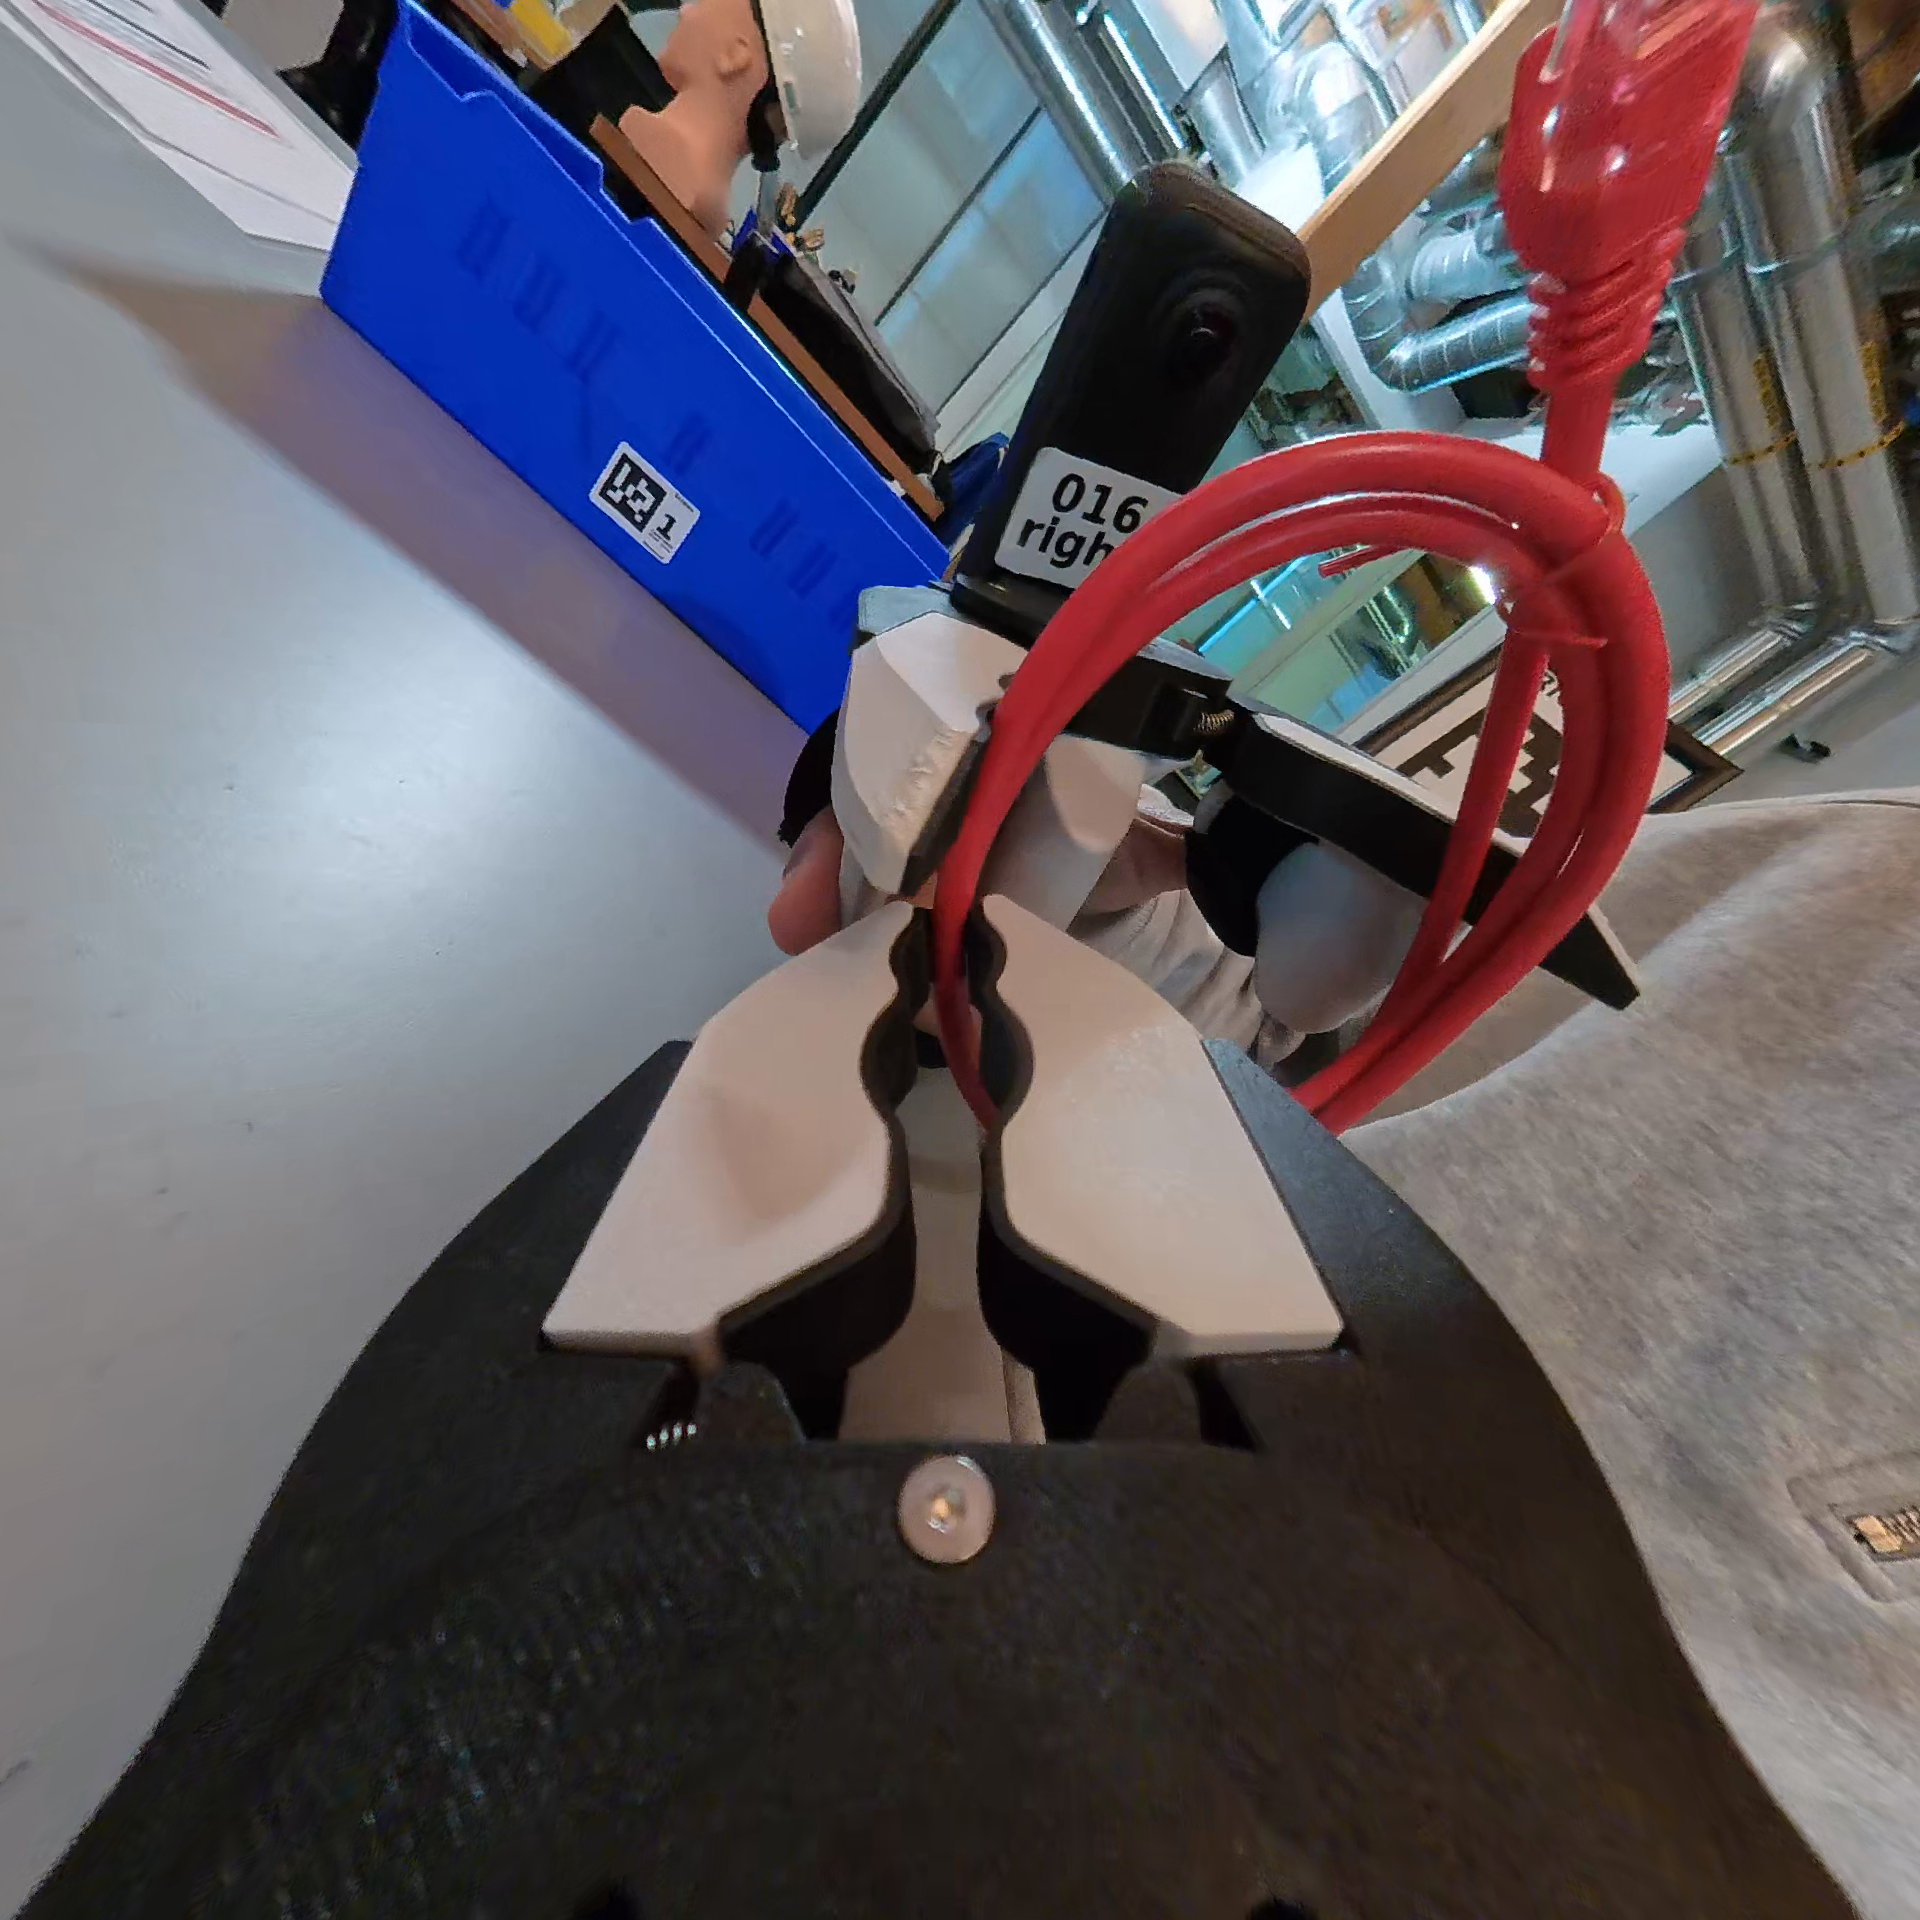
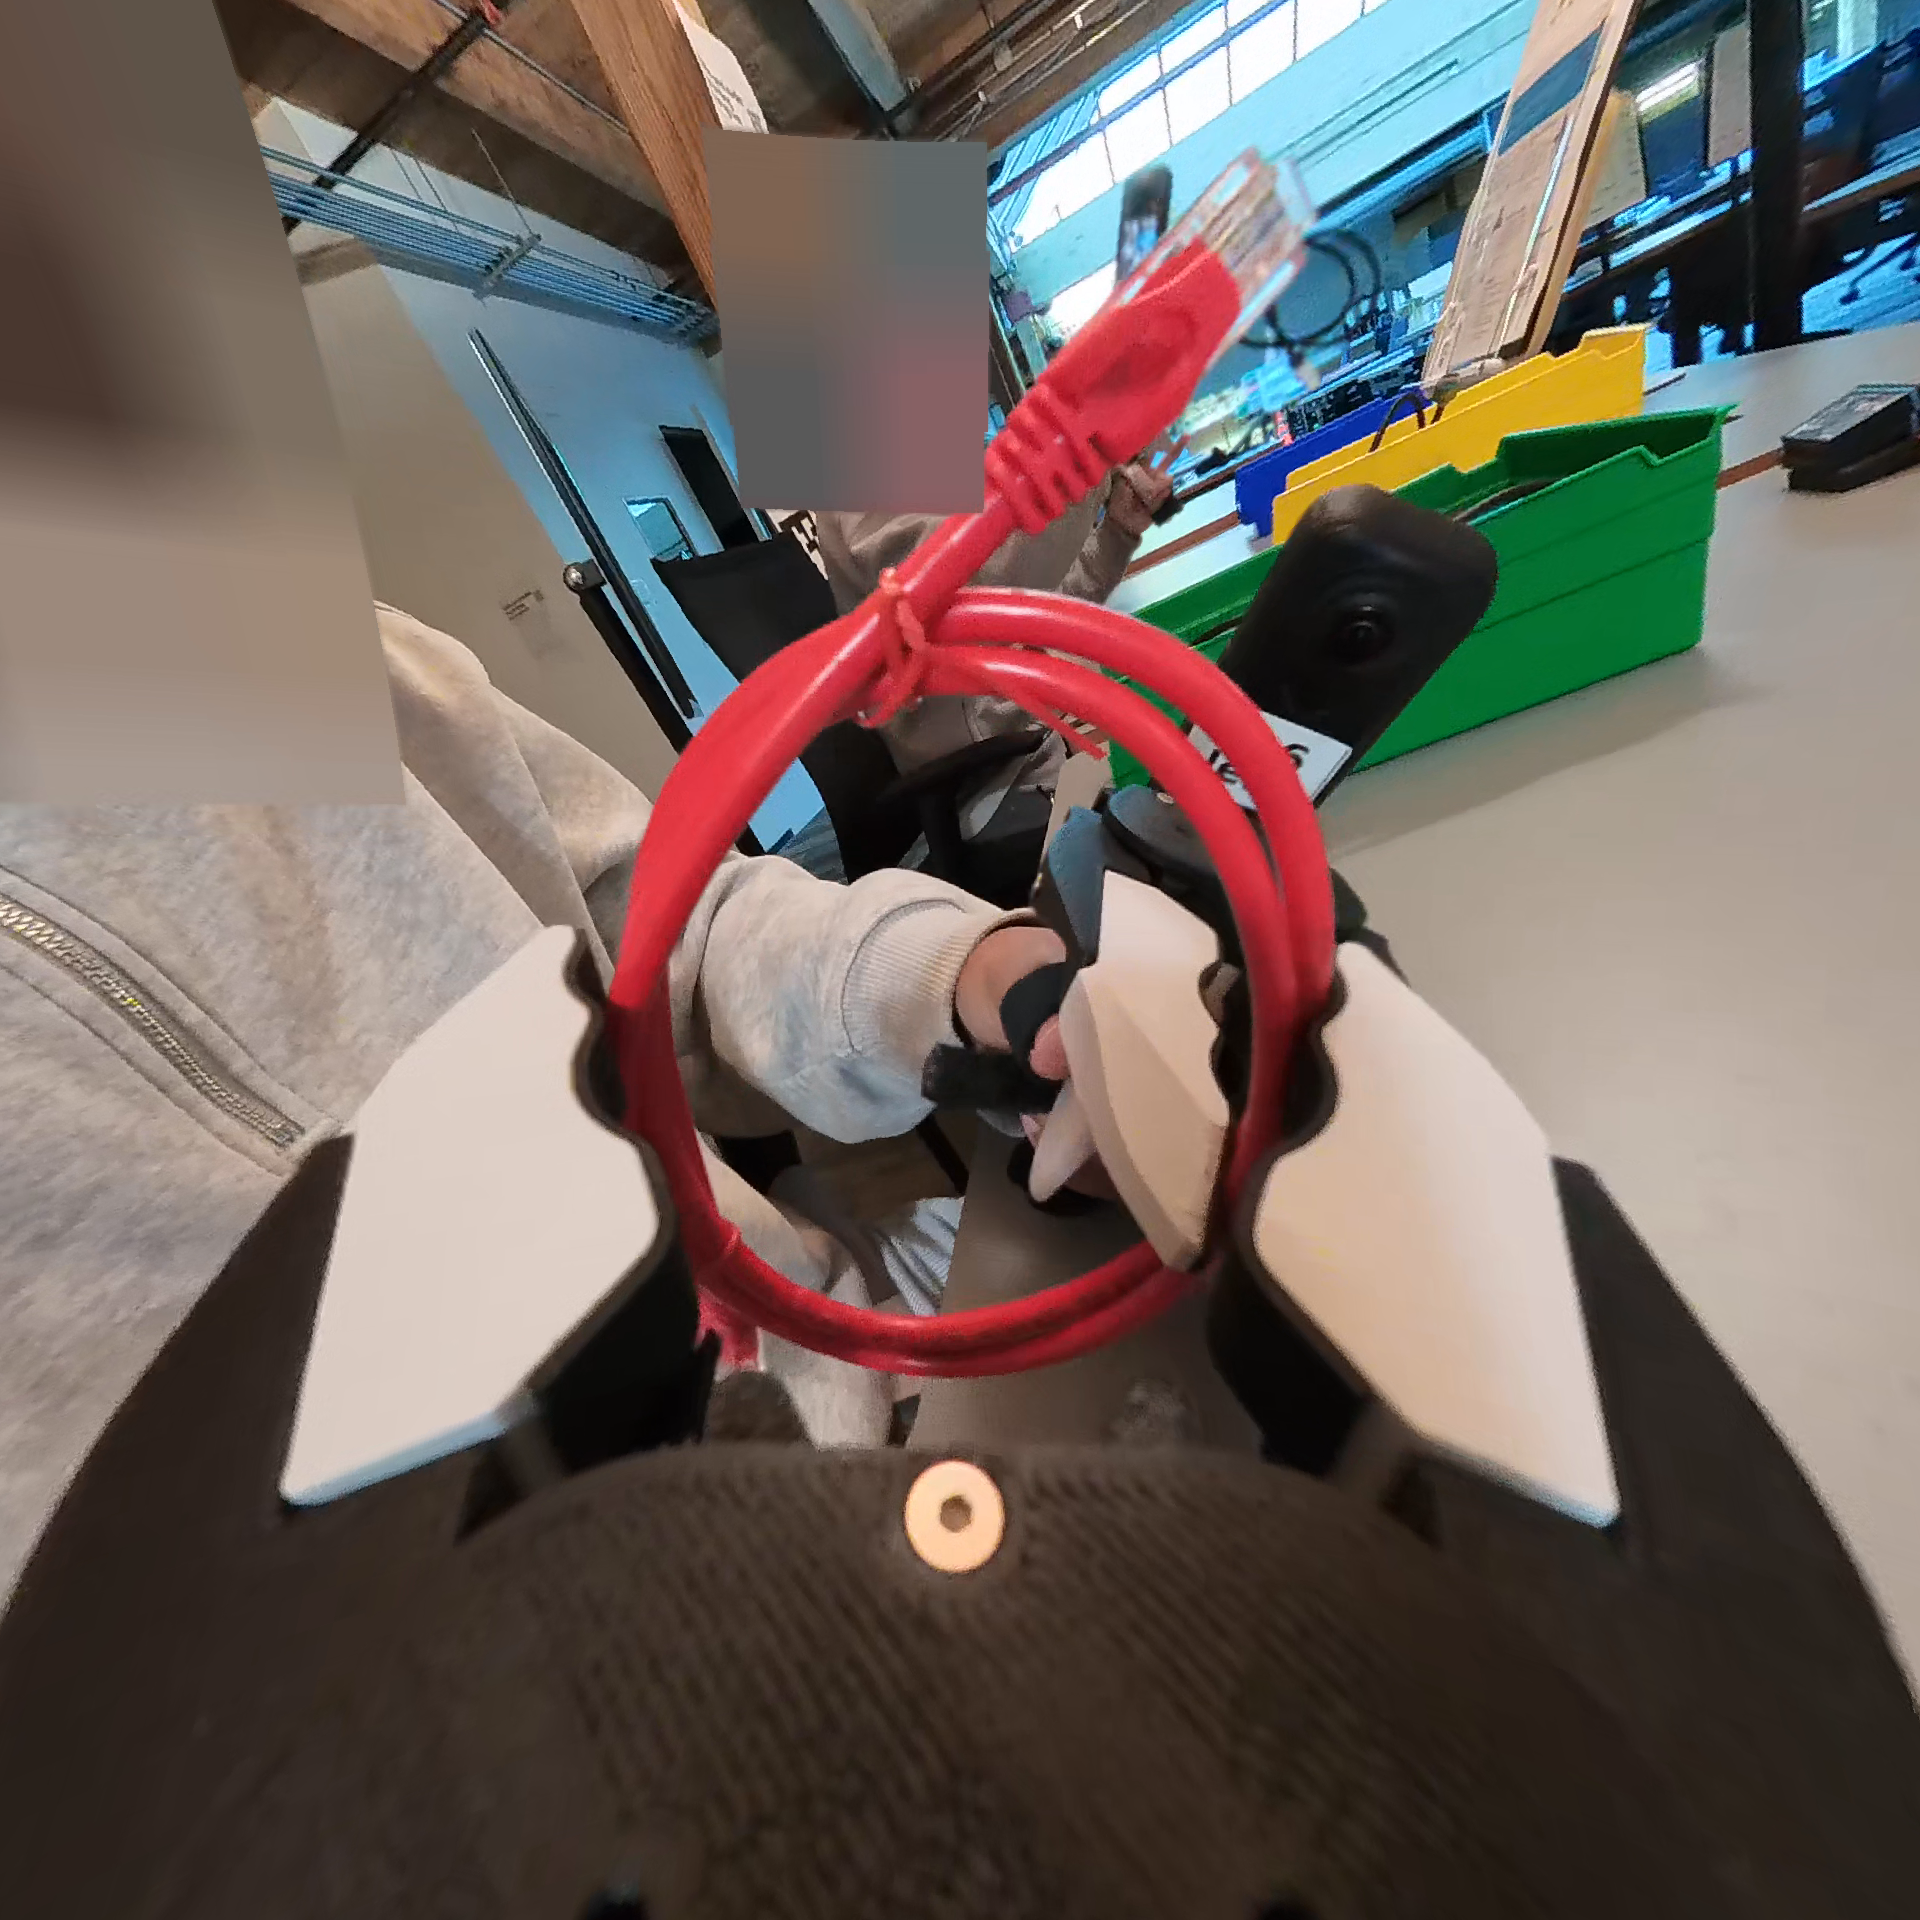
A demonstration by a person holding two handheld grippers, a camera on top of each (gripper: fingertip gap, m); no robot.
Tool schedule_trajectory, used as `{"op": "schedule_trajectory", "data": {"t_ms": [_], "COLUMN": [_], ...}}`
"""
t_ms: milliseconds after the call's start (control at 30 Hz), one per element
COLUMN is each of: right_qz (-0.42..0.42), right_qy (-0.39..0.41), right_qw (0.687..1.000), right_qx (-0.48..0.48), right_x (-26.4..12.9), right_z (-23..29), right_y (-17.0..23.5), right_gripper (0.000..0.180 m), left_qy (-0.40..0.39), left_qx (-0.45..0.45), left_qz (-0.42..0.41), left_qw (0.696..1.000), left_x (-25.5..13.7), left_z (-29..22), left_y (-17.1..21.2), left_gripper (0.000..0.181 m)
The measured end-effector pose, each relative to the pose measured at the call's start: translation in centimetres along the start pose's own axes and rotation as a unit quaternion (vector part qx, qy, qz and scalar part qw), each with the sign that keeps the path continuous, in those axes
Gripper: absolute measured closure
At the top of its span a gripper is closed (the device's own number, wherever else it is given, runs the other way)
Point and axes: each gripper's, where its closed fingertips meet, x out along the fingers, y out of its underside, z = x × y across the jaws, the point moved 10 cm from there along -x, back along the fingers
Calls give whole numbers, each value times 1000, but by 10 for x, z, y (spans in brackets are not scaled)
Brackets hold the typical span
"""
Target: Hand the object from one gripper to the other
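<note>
A coiled red network cable (image 1: 1621, 727) tied with a red twist tie is held in the air, its plug (image 1: 1600, 156) pointing up. My left gripper (image 1: 951, 925) is shut on one side of the coil. My right gripper (image 1: 987, 831) faces it just beyond, one finger on each side of the same strand. In the right wrist view my right gripper (image 2: 961, 997) is wide open with the cable coil (image 2: 665, 862) lying between its fingers, touching both inner pads. My left gripper (image 2: 1210, 1226) pinches the coil beside the right finger.
A blue bin (image 1: 540, 312) stands on the grey table (image 1: 260, 831) to the left. Green (image 2: 1558, 582) and yellow (image 2: 1507, 405) bins stand at the back right. The holder's grey hoodie (image 1: 1662, 1247) is close. Another person sits behind (image 2: 935, 623). Some 6 cm of space lies between my two pairs of fingers.
</note>
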Motion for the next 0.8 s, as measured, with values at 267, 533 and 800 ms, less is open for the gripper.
{"op": "schedule_trajectory", "data": {"t_ms": [267,533,800], "right_qz": [-33,-107,-109], "right_qy": [18,59,306], "right_qw": [999,993,940], "right_qx": [-9,-12,-100], "right_x": [-9,-34,-120], "right_z": [-2,0,49], "right_y": [-8,-37,-134], "right_gripper": [58,59,61], "left_qy": [14,-21,-22], "left_qx": [-28,-24,-32], "left_qz": [-59,-118,-122], "left_qw": [998,992,992], "left_x": [-5,-20,-22], "left_z": [4,10,13], "left_y": [-2,-8,-8], "left_gripper": [149,137,138]}}
